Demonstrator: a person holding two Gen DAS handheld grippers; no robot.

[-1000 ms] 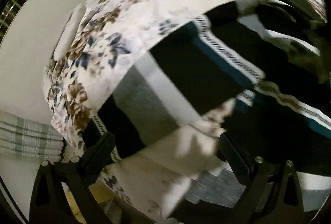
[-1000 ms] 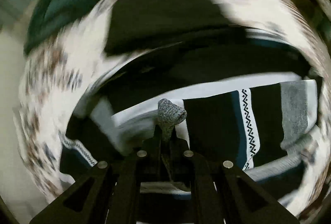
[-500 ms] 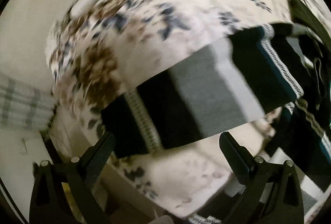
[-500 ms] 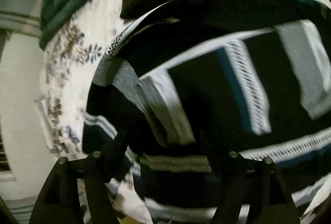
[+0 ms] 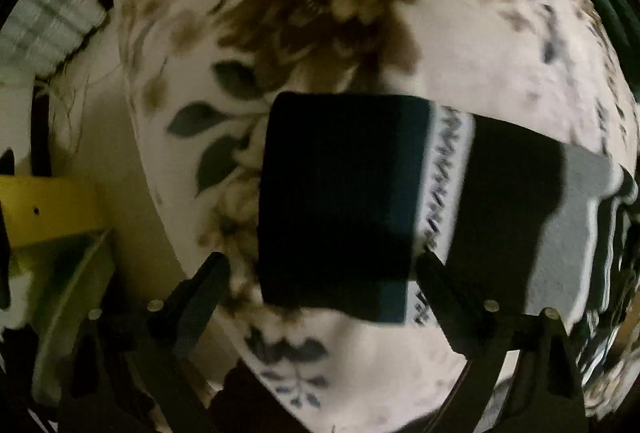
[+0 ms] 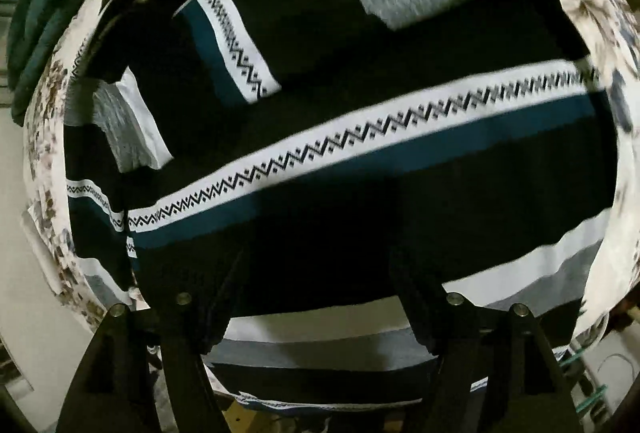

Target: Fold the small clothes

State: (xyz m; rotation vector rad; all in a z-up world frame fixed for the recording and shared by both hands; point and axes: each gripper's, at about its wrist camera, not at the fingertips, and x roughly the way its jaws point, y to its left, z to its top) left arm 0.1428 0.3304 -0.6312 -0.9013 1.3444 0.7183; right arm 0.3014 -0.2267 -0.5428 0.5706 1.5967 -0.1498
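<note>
The black knitted sweater with white zigzag, teal and grey bands (image 6: 360, 153) lies spread on the cream floral bedspread (image 5: 320, 13), likely flattened so its parts fold cleanly. The left gripper (image 5: 320, 273) hangs with its 2 fingers apart, straddling the dark cuff end of a sleeve (image 5: 340, 201), apparently lined up to pinch it. The right gripper (image 6: 316, 281) is also spread wide, gripping nothing, poised over the sweater's lower body

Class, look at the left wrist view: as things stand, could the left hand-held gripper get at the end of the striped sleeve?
Probably yes. The left hand-held gripper is open, the striped sleeve end lies flat on the floral bedcover between its fingers, and nothing covers it.
</note>
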